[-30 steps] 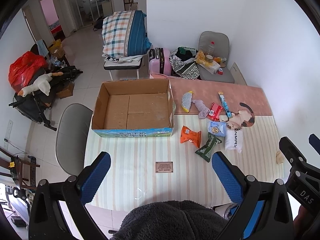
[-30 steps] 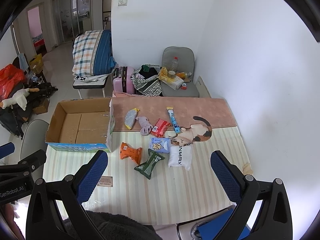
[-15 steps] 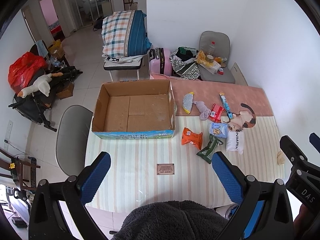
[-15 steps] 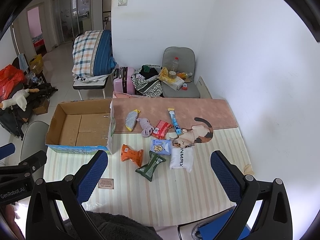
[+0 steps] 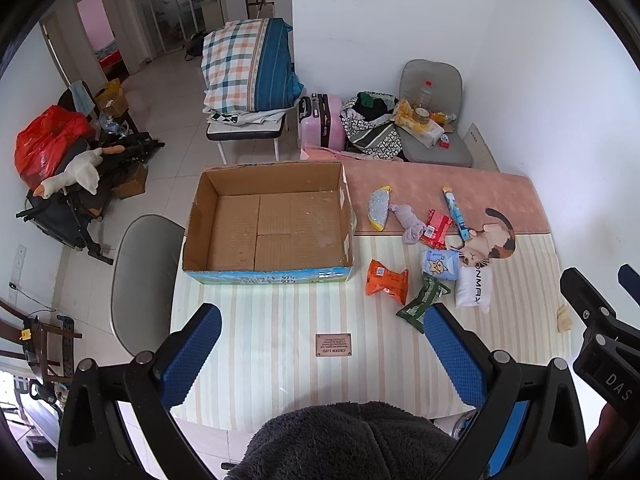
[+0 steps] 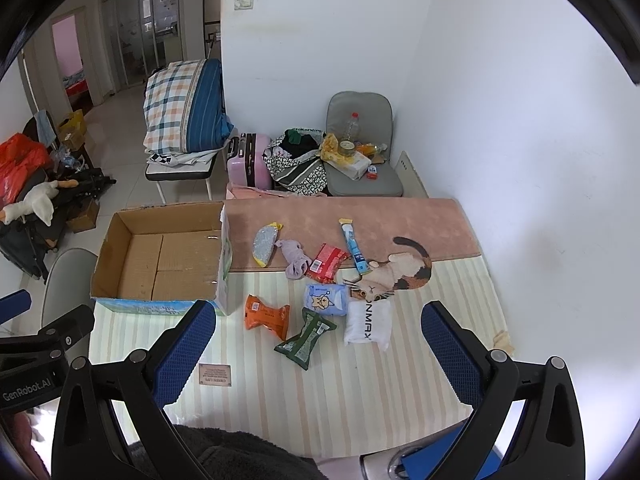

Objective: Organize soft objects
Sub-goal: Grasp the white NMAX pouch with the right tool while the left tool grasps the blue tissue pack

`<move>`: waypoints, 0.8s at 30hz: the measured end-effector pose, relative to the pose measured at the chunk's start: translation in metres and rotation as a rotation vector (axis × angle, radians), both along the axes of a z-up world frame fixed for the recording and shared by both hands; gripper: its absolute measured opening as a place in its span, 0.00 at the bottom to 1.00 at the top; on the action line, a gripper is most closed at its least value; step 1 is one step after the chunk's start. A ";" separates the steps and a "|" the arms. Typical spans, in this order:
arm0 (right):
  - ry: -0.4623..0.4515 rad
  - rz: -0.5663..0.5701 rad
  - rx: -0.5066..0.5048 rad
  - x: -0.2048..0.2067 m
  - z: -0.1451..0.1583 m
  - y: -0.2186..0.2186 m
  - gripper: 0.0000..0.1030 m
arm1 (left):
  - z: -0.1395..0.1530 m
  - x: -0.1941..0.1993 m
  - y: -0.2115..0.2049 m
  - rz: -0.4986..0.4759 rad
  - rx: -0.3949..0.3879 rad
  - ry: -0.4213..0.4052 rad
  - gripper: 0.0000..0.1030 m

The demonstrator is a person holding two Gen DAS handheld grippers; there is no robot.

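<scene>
While you hold both tongs, left tongs [image 5: 322, 354] and right tongs [image 6: 318, 352], wide open and holding nothing, the soft packs wait on the bench [image 5: 280, 320]. From the cardboard box [image 5: 268, 224], the orange pack [image 5: 386, 282] lies at about 4 o'clock.

You hold your left gripper [image 5: 322, 346] and right gripper [image 6: 318, 344] side by side, both raised, jaws spread wide and gripping nothing.

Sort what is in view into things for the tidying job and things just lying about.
For the job: cardboard box, orange packet, green packet, white pack, blue tissue pack, red packet, lilac sock.

Lying about: pink suitcase, plaid bedding, goose plush.
</scene>
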State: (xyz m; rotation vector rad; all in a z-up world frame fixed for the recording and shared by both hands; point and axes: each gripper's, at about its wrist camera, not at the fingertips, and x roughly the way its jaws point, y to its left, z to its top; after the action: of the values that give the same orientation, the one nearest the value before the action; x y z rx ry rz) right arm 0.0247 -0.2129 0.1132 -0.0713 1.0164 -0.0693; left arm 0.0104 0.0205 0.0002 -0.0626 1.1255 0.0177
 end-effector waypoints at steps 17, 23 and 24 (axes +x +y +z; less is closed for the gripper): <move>0.441 -0.341 0.198 0.138 -0.239 -0.180 1.00 | -0.163 0.198 -0.128 -0.348 0.181 0.199 1.00; 0.595 -0.339 0.206 0.167 -0.362 -0.217 1.00 | -0.246 0.230 -0.208 -0.598 0.351 0.262 1.00; 0.615 -0.323 0.203 0.169 -0.378 -0.215 1.00 | -0.257 0.233 -0.217 -0.638 0.375 0.271 1.00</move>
State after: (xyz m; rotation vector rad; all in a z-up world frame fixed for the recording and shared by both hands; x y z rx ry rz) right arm 0.1940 -0.4277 -0.2647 0.2746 1.6380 -0.2488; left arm 0.2435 -0.1966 -0.2570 0.6501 1.3535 -0.3405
